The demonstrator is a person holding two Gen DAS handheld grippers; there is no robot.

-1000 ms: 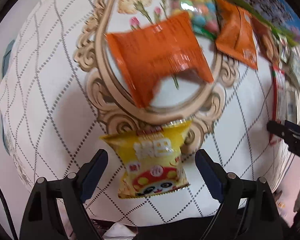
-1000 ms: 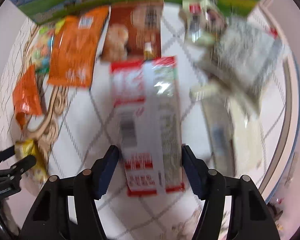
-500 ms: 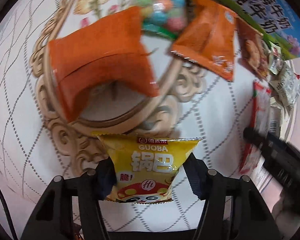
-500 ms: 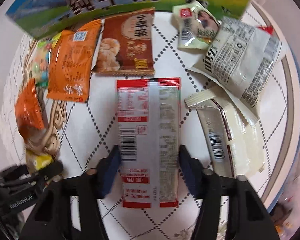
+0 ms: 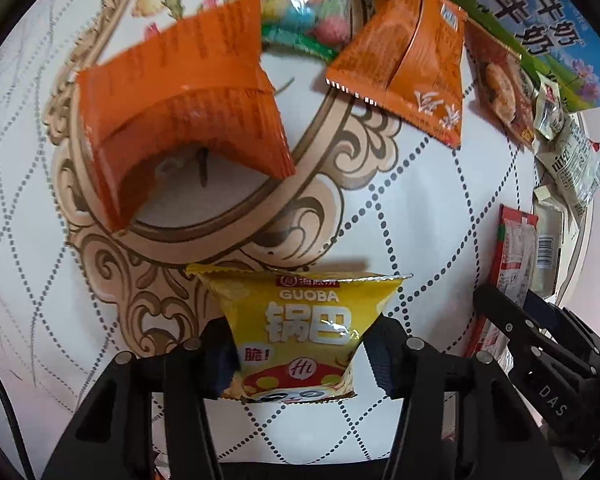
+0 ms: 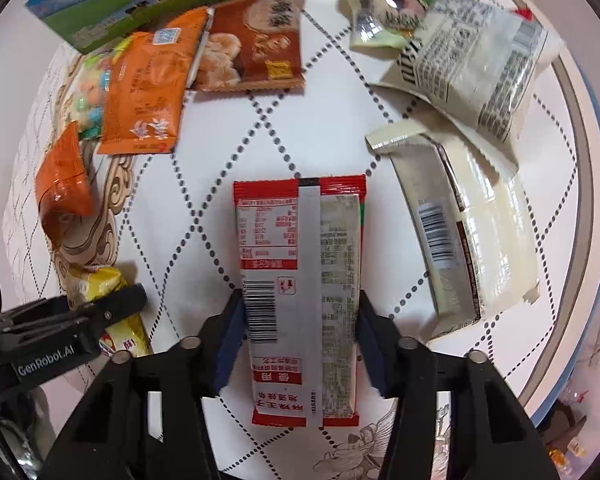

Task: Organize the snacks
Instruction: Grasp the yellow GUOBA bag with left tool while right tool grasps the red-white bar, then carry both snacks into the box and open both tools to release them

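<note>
Now the left claw (image 5: 296, 354) is closing on the yellow Guoba packet (image 5: 300, 330) at the surface's (image 6: 332, 120) near-left edge, while the right claw (image 6: 300, 340) is clamping the red-and-white packet (image 6: 300, 296) across its width, its long axis running near-to-far.

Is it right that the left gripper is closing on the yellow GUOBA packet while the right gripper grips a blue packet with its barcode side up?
Not quite. The right gripper grips a red-and-white packet, not a blue one; the right wrist view shows this. The left gripper is closing on the yellow GUOBA packet, as stated.
</note>
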